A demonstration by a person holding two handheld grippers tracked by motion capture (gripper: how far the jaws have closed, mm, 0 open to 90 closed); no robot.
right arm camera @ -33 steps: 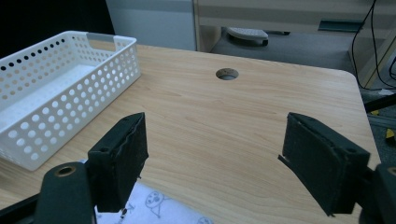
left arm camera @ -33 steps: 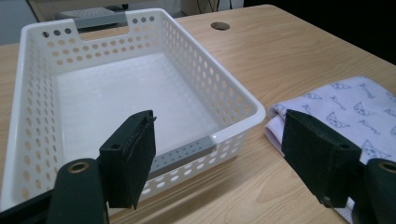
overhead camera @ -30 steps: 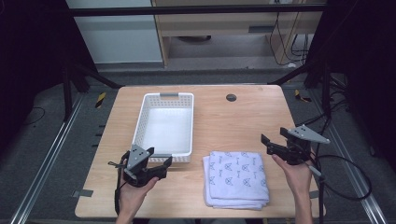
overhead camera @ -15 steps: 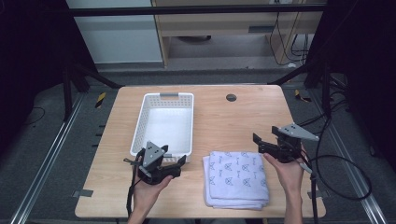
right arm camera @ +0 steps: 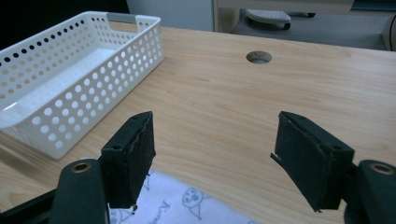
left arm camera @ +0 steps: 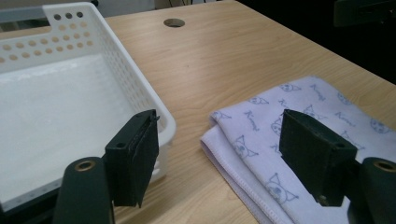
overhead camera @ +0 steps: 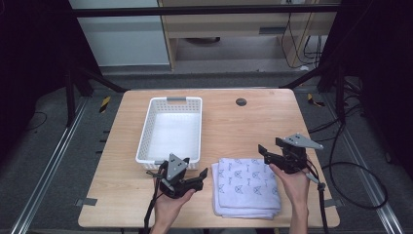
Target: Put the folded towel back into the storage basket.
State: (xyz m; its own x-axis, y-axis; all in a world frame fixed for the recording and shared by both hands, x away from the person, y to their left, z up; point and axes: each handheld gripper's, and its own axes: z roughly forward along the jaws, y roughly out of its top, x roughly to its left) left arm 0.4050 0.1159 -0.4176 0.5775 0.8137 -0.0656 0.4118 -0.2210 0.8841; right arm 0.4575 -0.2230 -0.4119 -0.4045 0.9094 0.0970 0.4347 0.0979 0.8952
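Note:
A folded pale lilac towel (overhead camera: 248, 187) printed with small cat faces lies on the wooden table (overhead camera: 234, 126) near its front edge. My left gripper (overhead camera: 202, 176) hovers just left of the towel, jaws open and pointing at its left edge. In the left gripper view the open left gripper (left arm camera: 219, 154) frames the towel's (left arm camera: 299, 130) corner, with nothing between the jaws. My right gripper (overhead camera: 263, 153) stands at the towel's far right corner. Its jaws have just been closing a little; the right gripper (right arm camera: 215, 154) is still open and holds nothing, with the towel (right arm camera: 187, 205) below.
A white perforated basket (overhead camera: 146, 131) sits empty at the left-centre of the table, just behind the left gripper; its wall (left arm camera: 140, 88) is close to the left jaw. A round cable hole (overhead camera: 241, 102) lies in the tabletop farther back. Dark frame rails flank the table.
The left gripper has moved right, up to the towel's left edge. The right gripper has shifted left and slightly down to the towel's far right corner, its jaws a little narrower.

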